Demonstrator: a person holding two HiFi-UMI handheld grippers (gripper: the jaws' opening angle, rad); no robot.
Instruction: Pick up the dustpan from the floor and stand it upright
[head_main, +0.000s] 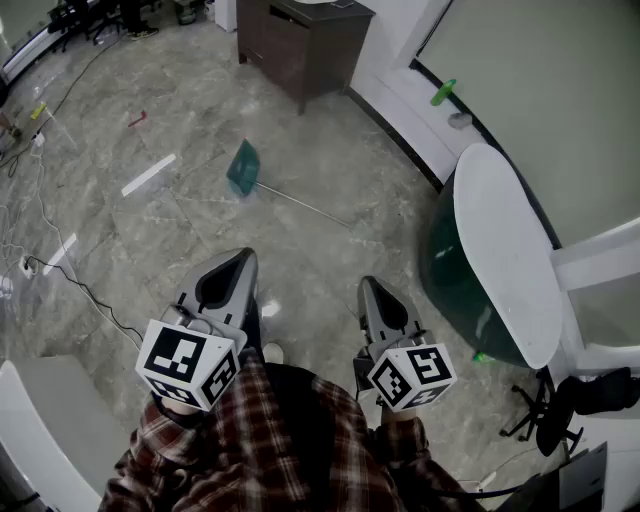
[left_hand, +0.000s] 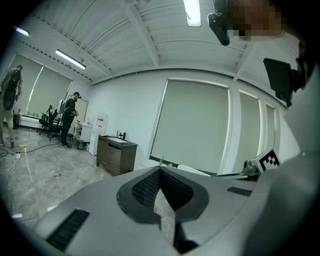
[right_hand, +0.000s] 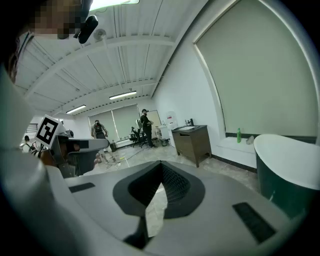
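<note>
A teal dustpan (head_main: 243, 169) lies on the grey marble floor ahead of me in the head view, its thin metal handle (head_main: 305, 204) stretched flat toward the right. Both grippers hang close to my body, well short of it. My left gripper (head_main: 240, 256) is shut with nothing in it; in the left gripper view its jaws (left_hand: 160, 170) meet at the tip. My right gripper (head_main: 368, 284) is also shut and empty, and in the right gripper view its jaws (right_hand: 161, 164) are closed. Neither gripper view shows the dustpan.
A dark wooden cabinet (head_main: 300, 40) stands beyond the dustpan. A dark green tub with a white top (head_main: 500, 260) is at the right, near a sill with a green bottle (head_main: 443, 92). A white strip (head_main: 148, 174) and cables (head_main: 60, 272) lie at the left. People stand far off (left_hand: 70, 117).
</note>
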